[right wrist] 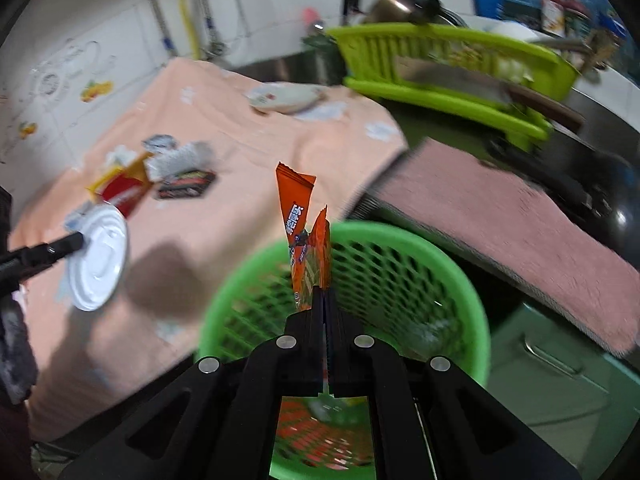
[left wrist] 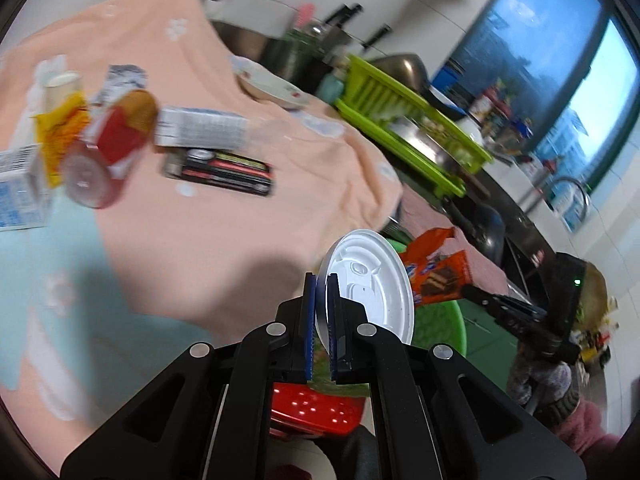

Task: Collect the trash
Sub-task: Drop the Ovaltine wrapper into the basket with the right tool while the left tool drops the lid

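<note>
Beneath right gripper (right wrist: 324, 300): green basket (right wrist: 460, 280), awaiting drop | clamped on orange wrapper (right wrist: 302, 216) | left gripper (left wrist: 320, 308) pinching white lid (left wrist: 372, 276), basket-bound.

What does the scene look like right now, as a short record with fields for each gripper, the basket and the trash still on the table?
left gripper: shut on white plastic lid
right gripper: shut on orange snack wrapper, over the basket
green basket: beside the table edge, below both grippers
leftover trash: cartons, paper cup, wrappers on the peach cloth
</note>
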Tool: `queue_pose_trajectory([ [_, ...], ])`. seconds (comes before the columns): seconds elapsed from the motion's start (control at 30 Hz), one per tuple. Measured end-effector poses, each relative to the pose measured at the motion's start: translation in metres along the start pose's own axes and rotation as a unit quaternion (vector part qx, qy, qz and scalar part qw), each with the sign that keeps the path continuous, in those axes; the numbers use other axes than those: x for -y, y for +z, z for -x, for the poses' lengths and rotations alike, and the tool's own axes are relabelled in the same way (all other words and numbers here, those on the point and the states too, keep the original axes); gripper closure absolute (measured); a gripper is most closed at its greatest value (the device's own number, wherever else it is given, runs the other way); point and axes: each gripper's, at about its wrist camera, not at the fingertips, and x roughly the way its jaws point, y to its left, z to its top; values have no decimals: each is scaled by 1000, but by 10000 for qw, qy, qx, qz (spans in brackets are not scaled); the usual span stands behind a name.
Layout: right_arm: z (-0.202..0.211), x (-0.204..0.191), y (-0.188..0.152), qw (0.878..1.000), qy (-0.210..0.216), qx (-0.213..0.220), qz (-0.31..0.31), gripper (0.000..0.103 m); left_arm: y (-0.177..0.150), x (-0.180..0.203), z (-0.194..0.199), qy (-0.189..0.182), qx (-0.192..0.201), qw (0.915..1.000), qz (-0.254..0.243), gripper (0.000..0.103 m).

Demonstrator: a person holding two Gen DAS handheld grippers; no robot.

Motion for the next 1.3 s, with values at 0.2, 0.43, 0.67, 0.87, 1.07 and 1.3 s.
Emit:
queue_pose_trajectory([
  [0.2, -5, 25, -20, 9992, -320, -183, -168, 98, -9, 36, -35, -206, -339, 9988, -292, 99],
  [0.43, 1, 40, -28, 9985, -373, -177, -369, 90, -23, 59, -73, -183, -692, 9961, -508, 99],
  [0.67, 15, 40, -27, 9989, -306, -27, -353, 76, -36, 69, -100, -197, -971, 9936, -540, 98],
  [0.87, 23, 31, -23, 9994, -220, 111, -250, 68, -47, 70, -114, -266, -1187, 9911, -533, 95],
  [1.07, 23, 21, -17, 9997, -154, 130, -150, 63, -48, 66, -111, -291, -1192, 9913, -486, 89],
  [1.3, 17, 3, -4, 9999, -23, 108, 56, 52, -36, 50, -85, -147, -955, 9946, -372, 74],
])
